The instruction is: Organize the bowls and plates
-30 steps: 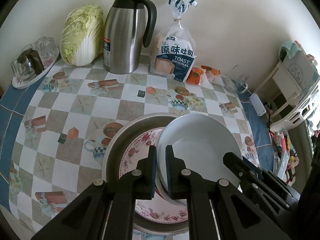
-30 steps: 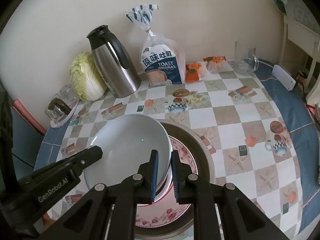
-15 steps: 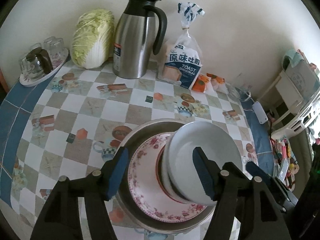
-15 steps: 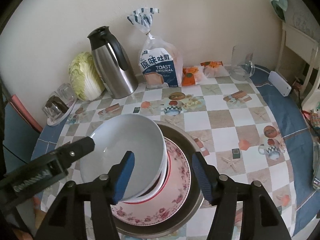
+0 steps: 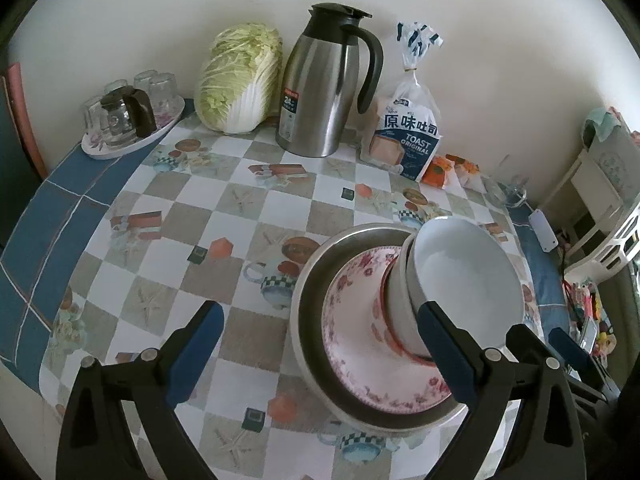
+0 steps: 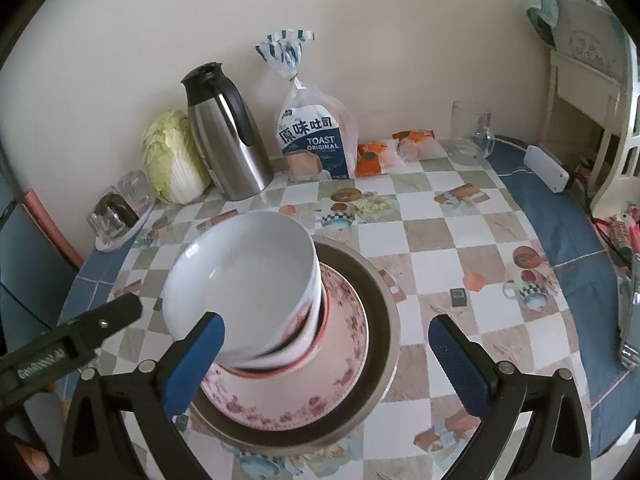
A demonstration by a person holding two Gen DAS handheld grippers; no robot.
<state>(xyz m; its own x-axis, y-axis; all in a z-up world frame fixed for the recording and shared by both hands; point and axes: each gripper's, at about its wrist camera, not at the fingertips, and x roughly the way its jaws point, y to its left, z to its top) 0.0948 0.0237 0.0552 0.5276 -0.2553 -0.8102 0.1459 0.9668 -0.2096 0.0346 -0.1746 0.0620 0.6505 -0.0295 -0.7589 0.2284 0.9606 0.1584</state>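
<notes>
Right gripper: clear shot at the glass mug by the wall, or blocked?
Probably yes. The right gripper is opening with nothing between its fingers, and bare tablecloth lies between it and the glass mug; the dish stack sits left of that path.

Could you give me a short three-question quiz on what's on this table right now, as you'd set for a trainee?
1. True or false: the white bowl stands at the top of the stack, above the floral plate in the metal basin.
2. What stands between the cabbage and the toast bag along the wall? A) a steel jug B) a kettle C) a vase
3. Is either the left gripper or the right gripper clamped on the bowl?

Key: 1 true. 2 A, the steel jug. 3 no; both sets of jaws are opening, pads clear of the bowl.
</notes>
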